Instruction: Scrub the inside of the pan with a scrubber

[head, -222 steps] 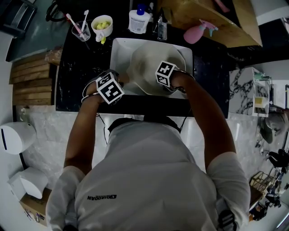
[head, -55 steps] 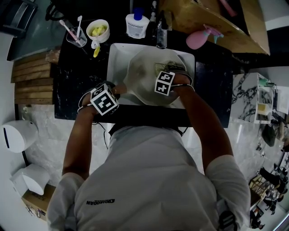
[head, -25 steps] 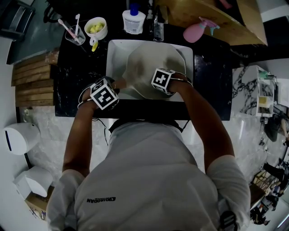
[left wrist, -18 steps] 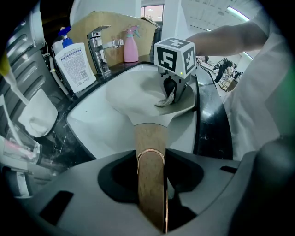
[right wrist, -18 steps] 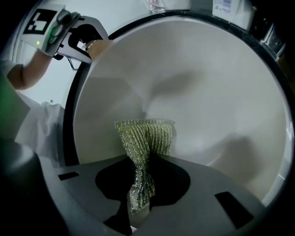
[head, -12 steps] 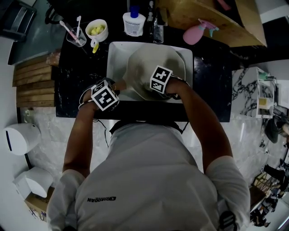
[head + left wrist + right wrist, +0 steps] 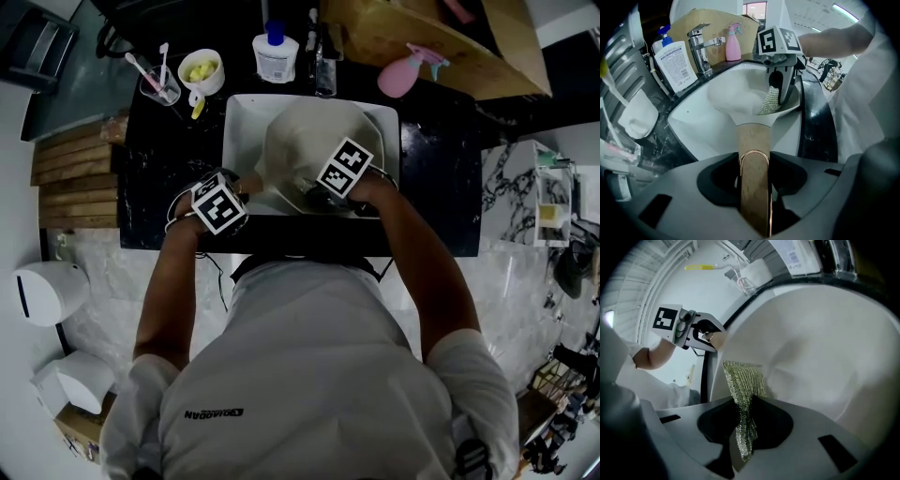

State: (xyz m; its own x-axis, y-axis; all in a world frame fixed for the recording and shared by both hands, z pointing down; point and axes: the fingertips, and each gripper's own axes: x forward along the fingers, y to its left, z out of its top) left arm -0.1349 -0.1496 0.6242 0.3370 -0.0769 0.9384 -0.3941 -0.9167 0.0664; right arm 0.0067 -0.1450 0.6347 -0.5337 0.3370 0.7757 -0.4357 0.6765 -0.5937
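Observation:
A cream pan [image 7: 314, 141] lies tilted in the white sink [image 7: 242, 112]. Its wooden handle [image 7: 753, 140] points toward me, and my left gripper [image 7: 753, 161] is shut on it; the head view shows this gripper [image 7: 225, 199] at the sink's near left corner. My right gripper [image 7: 744, 416] is shut on a gold mesh scrubber [image 7: 742, 380], which lies against the pan's inner wall [image 7: 820, 357]. From the left gripper view, the right gripper [image 7: 780, 77] reaches down into the pan [image 7: 736, 96] with the scrubber [image 7: 771, 101] hanging from its jaws.
A faucet [image 7: 701, 44], a white pump bottle [image 7: 275, 52] and a pink spray bottle [image 7: 398, 73] stand behind the sink. A cup of toothbrushes [image 7: 159, 82] and a bowl [image 7: 202, 70] sit at the back left on the black counter [image 7: 169, 169].
My right gripper has shifted slightly right along the pan's near side with the scrubber, and its marker cube has turned. The left gripper stays on the handle.

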